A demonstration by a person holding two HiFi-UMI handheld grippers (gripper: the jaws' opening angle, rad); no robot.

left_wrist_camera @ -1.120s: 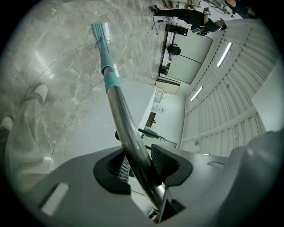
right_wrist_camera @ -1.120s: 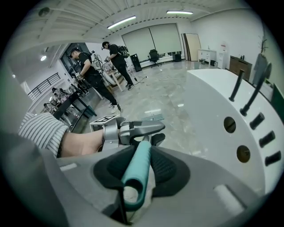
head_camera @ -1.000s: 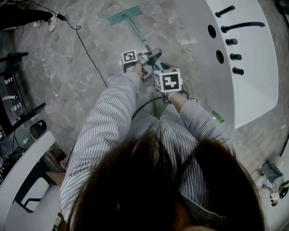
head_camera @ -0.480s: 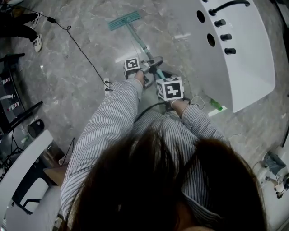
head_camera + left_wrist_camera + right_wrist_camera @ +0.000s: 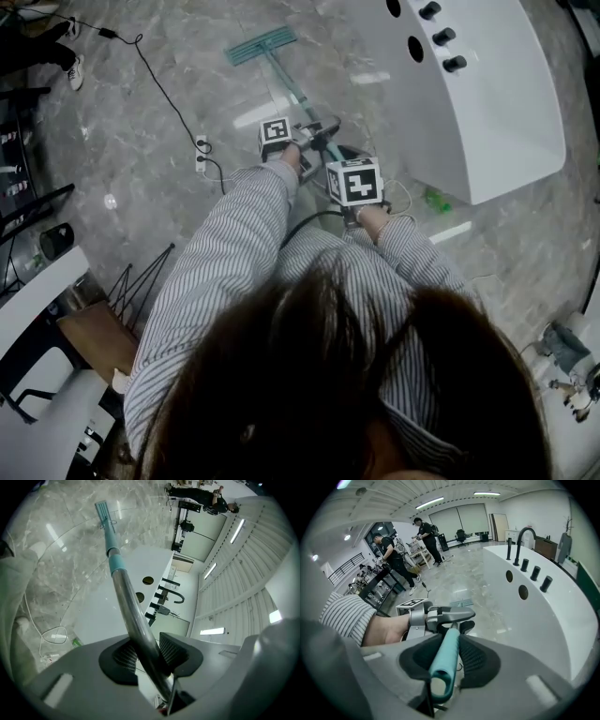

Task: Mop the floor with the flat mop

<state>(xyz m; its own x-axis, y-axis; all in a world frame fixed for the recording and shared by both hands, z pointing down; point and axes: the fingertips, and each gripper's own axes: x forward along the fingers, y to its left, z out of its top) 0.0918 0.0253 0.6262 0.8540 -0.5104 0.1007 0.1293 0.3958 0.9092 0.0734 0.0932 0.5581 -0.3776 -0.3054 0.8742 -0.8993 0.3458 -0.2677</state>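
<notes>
On the floor ahead: the flat mop head point(image 5: 261, 44) lies flat on the grey marble floor point(image 5: 141, 197), near the white tub point(image 5: 497, 112) but apart from it. Its handle point(image 5: 289, 86) slopes back toward the person.
Left hand-held gripper point(image 5: 146, 654): clenched on the metal section of the handle, on the side nearer the mop head.
Right hand-held gripper point(image 5: 440, 660): clenched on the teal end grip point(image 5: 447, 644), just behind the left one.
Task state: judged to be mid-stroke, with the mop in working position and both grips set.
Done: cannot be told. No wet track or dirt line shows on the marble.
Left: judged to be the remaining floor, including the strip along the tub.
Containers: the tub is the only one in view. Its rim carries a tap point(image 5: 520, 538) and knobs, and its inside is not visible. No bucket is seen.
Floor items: a black cable point(image 5: 164, 89) and a green bottle point(image 5: 433, 199).
</notes>
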